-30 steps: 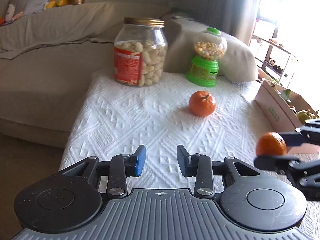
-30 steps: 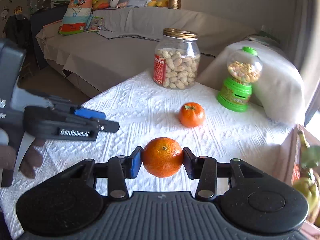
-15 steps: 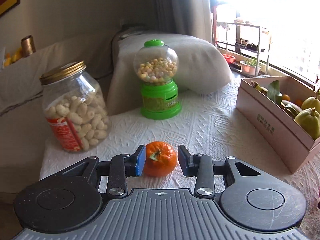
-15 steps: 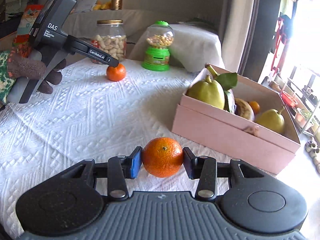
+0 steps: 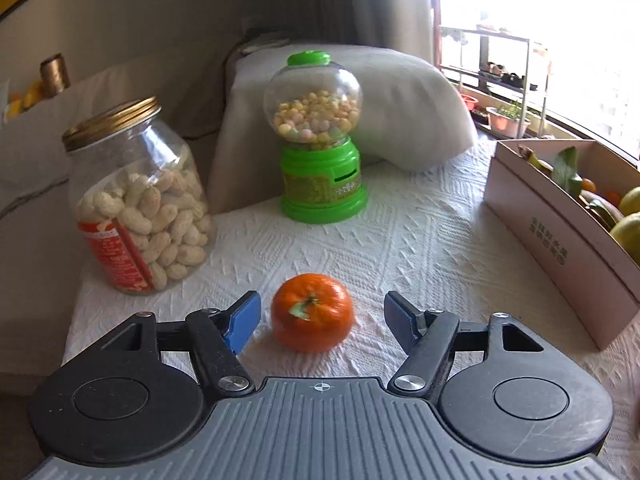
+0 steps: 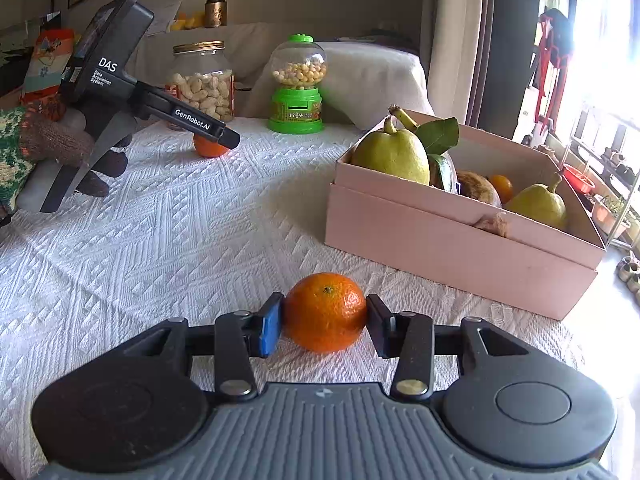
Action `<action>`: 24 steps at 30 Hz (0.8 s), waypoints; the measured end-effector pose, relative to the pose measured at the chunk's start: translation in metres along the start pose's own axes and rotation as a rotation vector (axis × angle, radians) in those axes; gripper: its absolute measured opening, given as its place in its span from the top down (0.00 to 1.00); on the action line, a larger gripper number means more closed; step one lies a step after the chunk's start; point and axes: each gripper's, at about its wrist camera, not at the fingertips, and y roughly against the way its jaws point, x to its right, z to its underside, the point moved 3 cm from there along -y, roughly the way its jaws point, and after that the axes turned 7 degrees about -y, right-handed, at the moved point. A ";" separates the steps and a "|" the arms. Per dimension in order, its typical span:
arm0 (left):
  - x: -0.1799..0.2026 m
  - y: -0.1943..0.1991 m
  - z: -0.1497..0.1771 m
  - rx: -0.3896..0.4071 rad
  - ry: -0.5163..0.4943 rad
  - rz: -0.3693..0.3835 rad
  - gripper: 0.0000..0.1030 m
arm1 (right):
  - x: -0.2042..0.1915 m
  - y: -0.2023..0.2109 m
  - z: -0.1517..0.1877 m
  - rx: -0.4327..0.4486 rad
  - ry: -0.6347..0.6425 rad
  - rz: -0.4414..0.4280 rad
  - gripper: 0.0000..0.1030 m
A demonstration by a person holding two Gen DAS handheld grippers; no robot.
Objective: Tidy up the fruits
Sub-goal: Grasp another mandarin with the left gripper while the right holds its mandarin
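- Left wrist view: the left gripper (image 5: 320,322) is standing wide open, its jaws having just been opening, with a small round orange tangerine with a green stem scar (image 5: 313,311) sitting on the white quilted tablecloth (image 5: 420,248) between the fingers but touched by neither pad.
- The fruit is lying nearer the blue-padded left finger (image 5: 242,322) than the dark right one, so a clean pick likely means centring the gripper first, then closing gently so the soft skin is not crushed or rolled away.
- Behind it, a clear gold-lidded jar of peanuts in the shell (image 5: 136,204) and a green-based candy dispenser with a clear globe of pastel sweets (image 5: 318,140) are standing apart from each other.
- At the right edge, an open pale pink cardboard box (image 5: 560,236) is showing yellow-green fruit and a leaf.
- Right wrist view: the right gripper (image 6: 325,320) is clamping a second round orange tangerine (image 6: 325,312), both pads pressing its sides, low over the cloth just short of the box (image 6: 460,248).
- A tidy drop probably calls for lifting over the near wall and releasing into a free gap.
- The box is holding two large yellow-green pears (image 6: 394,154), a leafy dark fruit, a brown item and a small orange one.
- Across the table, a hand in a brown knitted glove (image 6: 68,148) is aiming the other gripper at the first tangerine (image 6: 208,148).
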 end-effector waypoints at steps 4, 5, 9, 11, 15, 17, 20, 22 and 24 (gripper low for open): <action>-0.015 -0.014 0.003 -0.054 0.084 0.004 0.29 | -0.001 0.000 0.001 -0.002 -0.003 0.001 0.57; -0.018 -0.015 0.003 -0.056 0.107 0.016 0.29 | -0.001 0.000 0.002 -0.005 -0.003 0.003 0.56; -0.018 -0.019 0.002 -0.066 0.134 0.030 0.37 | 0.000 -0.001 0.002 -0.010 -0.010 0.014 0.48; -0.016 -0.022 0.002 -0.079 0.140 0.044 0.44 | 0.001 -0.002 0.001 -0.013 -0.013 0.019 0.45; -0.011 -0.024 0.000 -0.087 0.126 0.031 0.46 | 0.002 -0.003 0.001 -0.015 -0.020 0.027 0.40; -0.010 -0.023 0.000 -0.090 0.124 0.035 0.47 | 0.002 -0.003 0.001 -0.016 -0.023 0.028 0.40; -0.006 -0.013 0.001 -0.089 0.122 0.051 0.47 | 0.003 -0.003 0.001 -0.015 -0.026 0.031 0.40; 0.003 0.001 0.002 -0.076 0.102 0.068 0.47 | 0.003 -0.002 0.001 -0.012 -0.027 0.026 0.40; 0.013 0.017 0.006 -0.066 0.079 0.094 0.47 | 0.003 -0.002 0.001 -0.010 -0.027 0.019 0.41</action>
